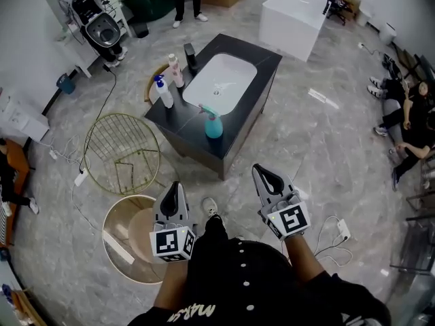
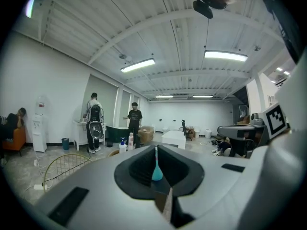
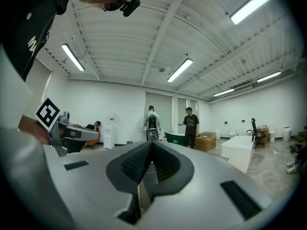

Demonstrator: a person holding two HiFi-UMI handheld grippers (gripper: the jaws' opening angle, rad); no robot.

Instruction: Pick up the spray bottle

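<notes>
Marbled grey floor lies under the left gripper (image 1: 175, 185) and right gripper (image 1: 262, 173), both pinched together and empty, well short of the teal spray bottle (image 1: 213, 124) on the dark counter's (image 1: 173, 119) near edge: seemingly the approach, next needing jaws opened around it

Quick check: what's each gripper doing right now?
Left gripper: closed, holding nothing.
Right gripper: closed, holding nothing.

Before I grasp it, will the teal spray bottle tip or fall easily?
The teal plastic spray bottle probably resists tipping: its base looks wide, its neck narrow. It stands near the black counter's front edge, so a push might drop it.
</notes>
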